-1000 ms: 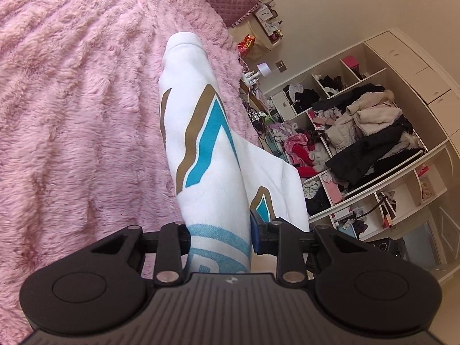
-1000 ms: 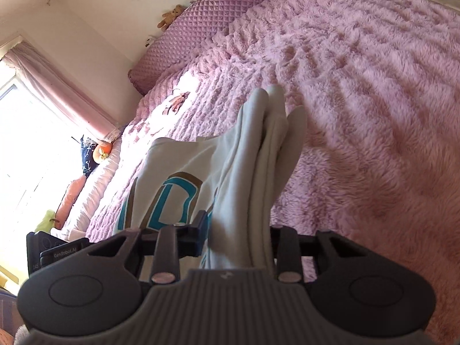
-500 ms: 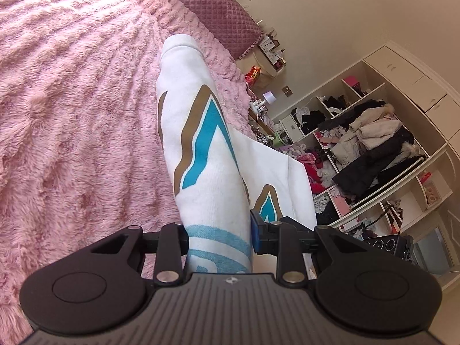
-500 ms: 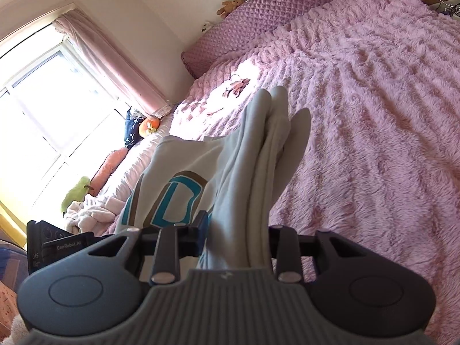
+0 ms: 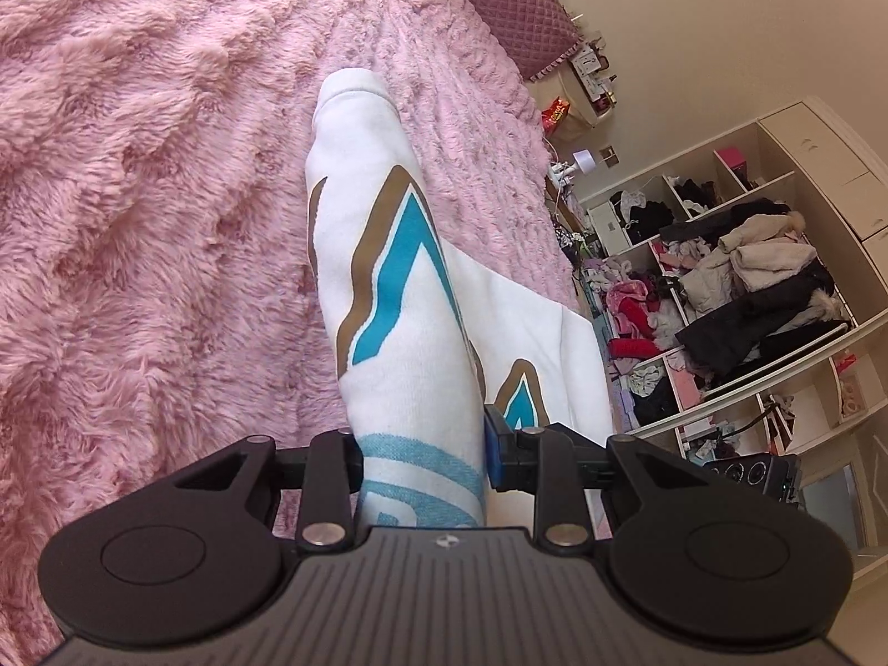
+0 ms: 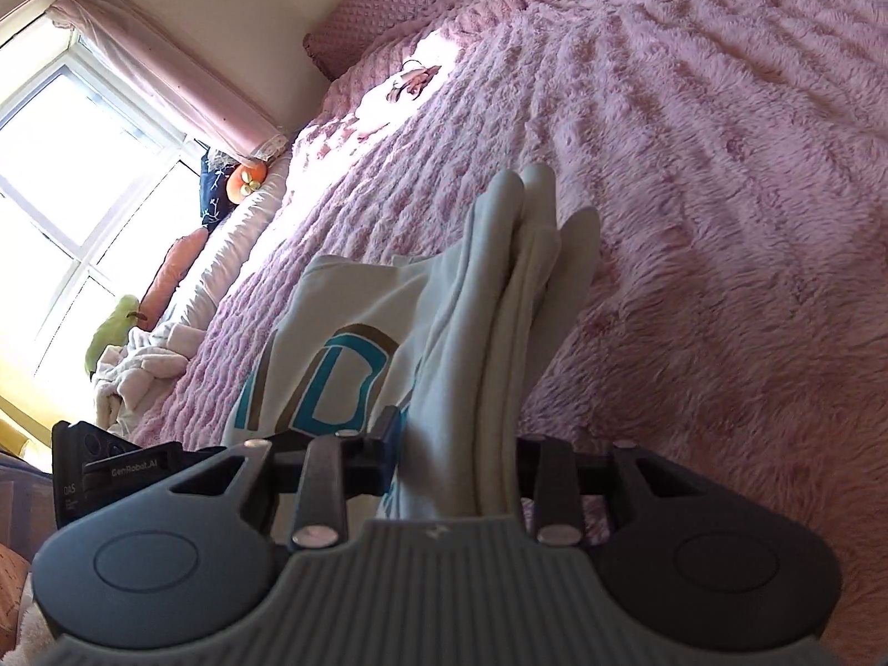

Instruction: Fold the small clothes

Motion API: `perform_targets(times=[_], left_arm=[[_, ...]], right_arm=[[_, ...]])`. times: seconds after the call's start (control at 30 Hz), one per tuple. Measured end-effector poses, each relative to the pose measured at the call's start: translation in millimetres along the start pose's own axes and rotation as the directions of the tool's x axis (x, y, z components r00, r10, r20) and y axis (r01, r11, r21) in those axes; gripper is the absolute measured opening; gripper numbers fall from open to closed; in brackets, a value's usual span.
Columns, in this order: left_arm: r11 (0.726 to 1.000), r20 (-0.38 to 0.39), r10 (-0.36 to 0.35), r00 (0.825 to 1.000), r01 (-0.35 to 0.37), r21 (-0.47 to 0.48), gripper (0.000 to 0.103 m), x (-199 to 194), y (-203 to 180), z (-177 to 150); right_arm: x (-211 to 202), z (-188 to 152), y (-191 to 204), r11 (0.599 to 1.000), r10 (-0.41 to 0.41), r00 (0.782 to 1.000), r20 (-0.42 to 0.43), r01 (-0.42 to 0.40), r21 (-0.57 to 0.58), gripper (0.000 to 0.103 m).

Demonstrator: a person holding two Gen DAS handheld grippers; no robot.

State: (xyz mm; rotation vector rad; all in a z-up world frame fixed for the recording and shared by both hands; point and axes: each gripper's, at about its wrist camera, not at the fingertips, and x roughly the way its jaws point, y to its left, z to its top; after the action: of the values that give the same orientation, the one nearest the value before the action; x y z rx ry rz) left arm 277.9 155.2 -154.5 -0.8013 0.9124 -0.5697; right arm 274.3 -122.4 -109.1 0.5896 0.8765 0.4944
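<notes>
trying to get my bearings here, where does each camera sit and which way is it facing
Left wrist: on the left gripper, looking down along its fingers over the pink fuzzy blanket toward open shelves of clothes; only the gripper shows, shut on the white garment.
Right wrist: on the right gripper, looking across the blanket toward the window; only the gripper shows, shut on bunched white fabric.
Shared: the same white garment with teal and brown print, the blanket.

Blanket (image 5: 139, 222) shaggy pink plush; garment (image 5: 399, 288) smooth white knit cloth.
</notes>
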Motion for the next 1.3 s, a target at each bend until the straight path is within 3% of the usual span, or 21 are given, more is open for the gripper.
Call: perform_targets(times=[0.37,0.43,0.57,0.63,0.73,0.8,0.93,1.1,1.3], left_arm=[[0.998,-0.068,0.059,0.996,-0.061,-0.029,0.036,31,50,0],[0.996,-0.079,0.082,0.994,-0.084,-0.024,0.044,29,49,1],[0.984,-0.111,0.172,0.979,-0.166,0.061,0.046,12,25,7],[0.956,-0.097,0.257,0.962,-0.238,0.173,0.047,-5,3,4],[0.874,-0.015,0.375,0.927,-0.347,0.34,0.047,-33,-30,-11],[0.835,0.047,0.39,0.919,-0.375,0.402,0.047,-53,-52,-27],[0.82,0.108,0.338,0.935,-0.349,0.453,0.051,-76,-86,-70],[0.741,0.194,0.359,0.913,-0.405,0.536,0.053,-69,-110,-126],[0.721,0.191,0.426,0.885,-0.459,0.519,0.053,-54,-97,-160]], right_arm=[[40,-1,-55,0.998,-0.043,0.998,-0.053,0.045,0.037,0.025],[42,-3,-59,0.999,-0.043,0.998,-0.056,0.044,0.029,0.026],[35,-1,-55,0.998,-0.06,0.997,-0.048,0.06,-0.007,0.032],[20,3,-48,0.995,-0.087,0.996,-0.021,0.086,-0.044,0.033],[-12,4,-34,0.982,-0.143,0.988,0.06,0.149,-0.112,0.034],[-36,2,-20,0.977,-0.125,0.987,0.104,0.141,-0.163,0.034],[-64,-20,19,0.942,-0.087,0.99,0.116,0.119,-0.313,0.034],[-66,-75,60,0.84,-0.076,0.995,0.061,0.097,-0.534,0.034],[-47,-107,46,0.826,-0.163,0.986,0.016,0.145,-0.545,0.034]])
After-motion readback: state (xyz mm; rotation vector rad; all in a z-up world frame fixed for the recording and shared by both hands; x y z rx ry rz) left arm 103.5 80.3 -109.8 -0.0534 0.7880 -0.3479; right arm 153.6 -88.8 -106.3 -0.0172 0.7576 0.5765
